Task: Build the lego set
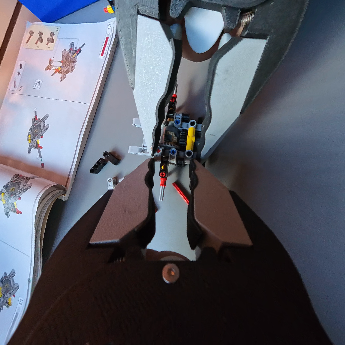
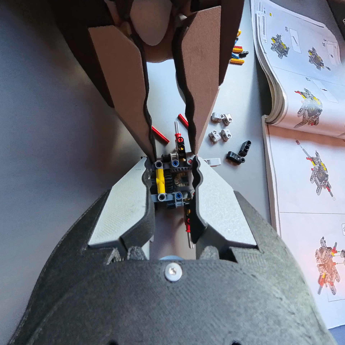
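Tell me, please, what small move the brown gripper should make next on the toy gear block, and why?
Probably close the left gripper a little further. Its brown jaws straddle the near end of the gear block, one fingertip at a corner, yet a gap shows beside the black arm with the red pin. The right gripper already clamps the block's sides.

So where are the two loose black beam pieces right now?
The two black beams lie on the grey table, between the gear assembly and the open instruction booklet, just below four small grey connectors in the right wrist view.
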Available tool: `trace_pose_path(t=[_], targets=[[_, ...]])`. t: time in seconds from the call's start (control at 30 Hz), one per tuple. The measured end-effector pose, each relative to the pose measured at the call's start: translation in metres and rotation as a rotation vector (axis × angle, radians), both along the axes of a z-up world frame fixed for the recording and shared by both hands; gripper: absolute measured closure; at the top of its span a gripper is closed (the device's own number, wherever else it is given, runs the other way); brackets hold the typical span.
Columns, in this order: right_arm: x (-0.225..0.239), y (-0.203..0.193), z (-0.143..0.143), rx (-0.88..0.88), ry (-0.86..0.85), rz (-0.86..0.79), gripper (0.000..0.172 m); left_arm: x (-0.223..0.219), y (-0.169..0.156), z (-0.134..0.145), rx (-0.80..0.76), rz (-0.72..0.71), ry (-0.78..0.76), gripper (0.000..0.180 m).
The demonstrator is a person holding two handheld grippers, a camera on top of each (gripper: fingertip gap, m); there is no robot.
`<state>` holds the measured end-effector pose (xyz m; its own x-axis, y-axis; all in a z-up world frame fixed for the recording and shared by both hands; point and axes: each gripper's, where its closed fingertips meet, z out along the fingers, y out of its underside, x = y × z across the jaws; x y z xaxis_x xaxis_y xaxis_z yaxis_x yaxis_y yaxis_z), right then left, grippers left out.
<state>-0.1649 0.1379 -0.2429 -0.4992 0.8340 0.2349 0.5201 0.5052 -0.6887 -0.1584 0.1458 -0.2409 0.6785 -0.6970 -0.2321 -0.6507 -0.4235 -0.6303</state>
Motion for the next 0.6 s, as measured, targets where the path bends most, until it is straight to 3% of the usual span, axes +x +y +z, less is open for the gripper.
trace_pose_path(t=[0.23,0.6], targets=[[-0.0005,0.0011,0.0001,-0.004,-0.002,0.001,0.132,-0.0008,0.0003,0.0002,-0.024,0.017,-0.076,0.147],[-0.0006,-0.0016,0.0005,-0.078,0.009,0.027,0.129,-0.0005,-0.0018,-0.001,0.004,0.003,-0.063,0.144]])
